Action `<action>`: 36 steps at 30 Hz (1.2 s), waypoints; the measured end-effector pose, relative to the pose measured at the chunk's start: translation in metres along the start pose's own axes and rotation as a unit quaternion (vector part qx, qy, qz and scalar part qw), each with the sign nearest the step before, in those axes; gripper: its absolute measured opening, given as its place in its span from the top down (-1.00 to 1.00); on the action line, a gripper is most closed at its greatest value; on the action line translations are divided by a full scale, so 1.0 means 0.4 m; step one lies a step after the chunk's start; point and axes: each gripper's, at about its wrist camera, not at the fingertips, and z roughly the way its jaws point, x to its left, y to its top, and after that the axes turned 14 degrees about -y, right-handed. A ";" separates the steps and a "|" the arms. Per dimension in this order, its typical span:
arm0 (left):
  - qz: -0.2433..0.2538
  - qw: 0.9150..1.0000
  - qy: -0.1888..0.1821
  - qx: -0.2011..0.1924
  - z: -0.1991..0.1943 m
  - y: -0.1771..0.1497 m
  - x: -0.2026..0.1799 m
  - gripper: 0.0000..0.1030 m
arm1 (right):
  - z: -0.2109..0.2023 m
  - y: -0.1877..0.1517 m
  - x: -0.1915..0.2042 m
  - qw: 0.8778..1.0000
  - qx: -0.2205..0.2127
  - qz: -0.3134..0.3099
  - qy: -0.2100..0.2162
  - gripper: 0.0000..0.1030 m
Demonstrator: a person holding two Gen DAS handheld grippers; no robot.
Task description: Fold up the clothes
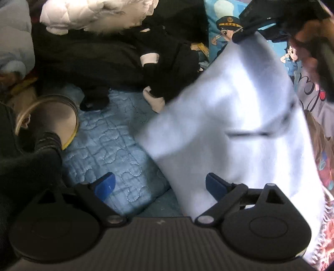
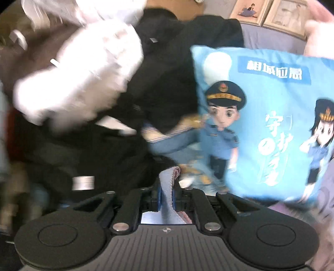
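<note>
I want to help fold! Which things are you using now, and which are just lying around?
In use:
- pale blue cloth
- right hand-held gripper, shut on its edge
- left hand-held gripper, open

Lying about:
- black clothes
- white padded jacket
- cartoon cushion
- blue quilt

The right claw (image 2: 167,193) pinches pale blue cloth (image 2: 167,187) before a blue cushion (image 2: 271,125).

Home bedroom: blue quilted bedspread (image 1: 108,146) underneath, heap of black clothes (image 1: 100,58) and a white padded jacket (image 1: 94,14) piled on it, cartoon police cushion (image 2: 261,125), framed pictures (image 2: 265,12) against the back wall.
</note>
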 end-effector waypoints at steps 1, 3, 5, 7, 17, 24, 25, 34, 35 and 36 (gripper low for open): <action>0.001 1.000 -0.002 0.005 0.003 -0.001 -0.001 -0.85 | 0.043 -0.003 0.013 0.999 0.016 -0.011 -0.029 0.69; 0.012 1.000 -0.008 0.005 0.003 -0.003 -0.009 -0.85 | 0.092 -0.020 0.019 0.996 0.032 0.005 -0.080 0.68; 0.015 1.000 -0.009 0.002 0.001 -0.003 -0.010 -0.88 | 0.086 -0.044 0.008 0.994 0.006 0.055 -0.096 0.61; 0.009 1.000 -0.012 0.003 0.002 -0.001 -0.005 -0.88 | 0.046 -0.071 -0.008 0.991 -0.028 0.101 -0.084 0.39; 0.003 0.999 -0.031 0.014 0.014 -0.004 0.005 -0.90 | -0.361 -0.442 -0.294 0.954 0.022 0.274 -0.117 0.16; 0.033 0.997 -0.074 0.017 0.001 -0.012 -0.024 -0.90 | -0.830 -0.959 -0.533 0.858 0.094 0.428 -0.269 -0.08; 0.042 0.996 -0.077 0.020 0.002 -0.016 -0.033 -0.90 | -0.897 -1.040 -0.553 0.837 0.100 0.453 -0.289 -0.14; 0.108 0.991 -0.082 0.017 -0.016 -0.058 -0.097 -0.91 | -1.147 -1.453 -0.483 0.760 0.121 0.541 -0.339 -0.23; 0.110 0.991 -0.078 0.017 -0.018 -0.062 -0.100 -0.91 | -1.129 -1.430 -0.462 0.797 0.122 0.491 -0.330 -0.22; 0.112 0.991 -0.073 0.016 -0.021 -0.067 -0.103 -0.91 | -1.102 -1.400 -0.434 0.838 0.120 0.422 -0.325 -0.19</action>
